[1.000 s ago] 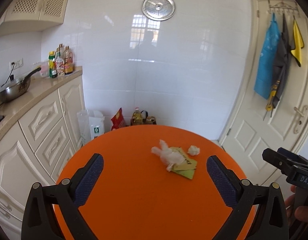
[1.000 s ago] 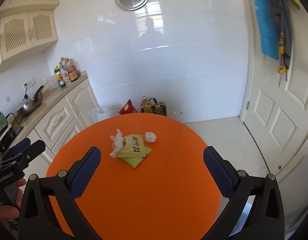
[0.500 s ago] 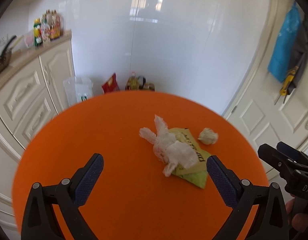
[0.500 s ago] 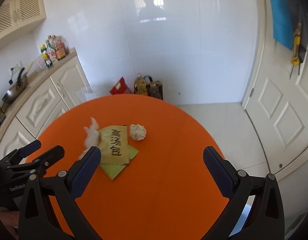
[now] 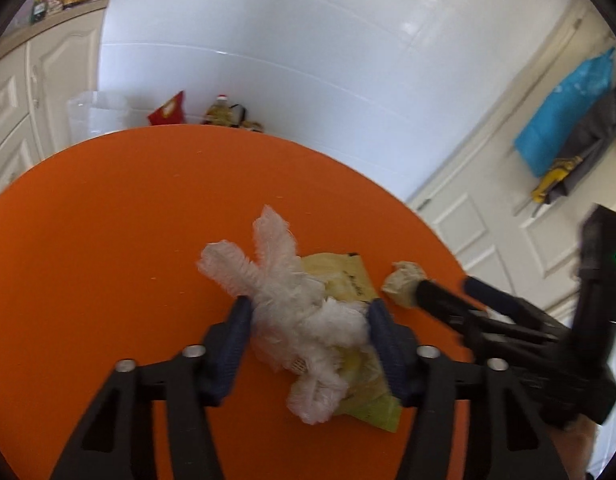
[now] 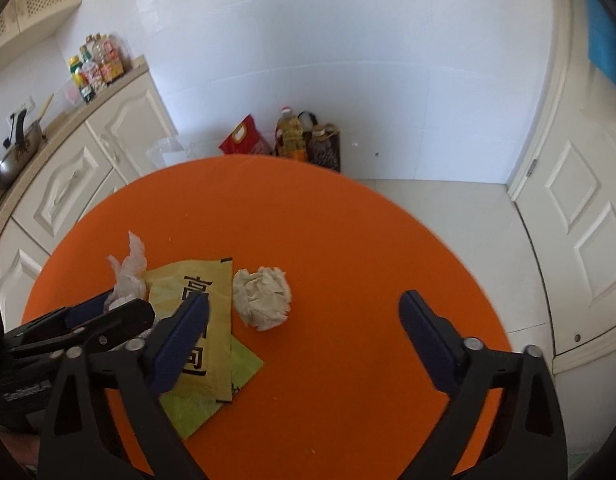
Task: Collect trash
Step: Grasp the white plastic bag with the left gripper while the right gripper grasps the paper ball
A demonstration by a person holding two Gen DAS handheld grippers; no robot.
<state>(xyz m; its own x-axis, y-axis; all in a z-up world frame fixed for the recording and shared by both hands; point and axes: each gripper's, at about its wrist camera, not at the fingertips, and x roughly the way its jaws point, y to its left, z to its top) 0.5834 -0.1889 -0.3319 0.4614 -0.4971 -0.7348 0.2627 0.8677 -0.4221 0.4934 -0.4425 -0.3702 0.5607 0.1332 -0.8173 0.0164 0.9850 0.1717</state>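
A crumpled white plastic wrap point(image 5: 291, 300) lies on a yellow packet point(image 5: 348, 284) over a green wrapper point(image 5: 372, 408) on the round orange table point(image 5: 107, 260). My left gripper point(image 5: 308, 312) has its fingers closing around the white wrap, pads touching its sides. A crumpled paper ball point(image 6: 261, 298) lies beside the packet point(image 6: 199, 320); it also shows in the left wrist view point(image 5: 402, 284). My right gripper point(image 6: 303, 320) is open, low over the table, with the ball between its fingers. The left gripper point(image 6: 107, 312) shows in the right wrist view.
Cream kitchen cabinets point(image 6: 67, 184) with a pan and bottles stand at the left. A red bag point(image 6: 243, 140), oil bottles and a dark bag sit on the floor behind the table. A white door point(image 6: 580, 208) is at the right.
Both grippers have come down toward the trash. The left gripper's fingers have narrowed around the white wrap. The right gripper has moved in over the paper ball.
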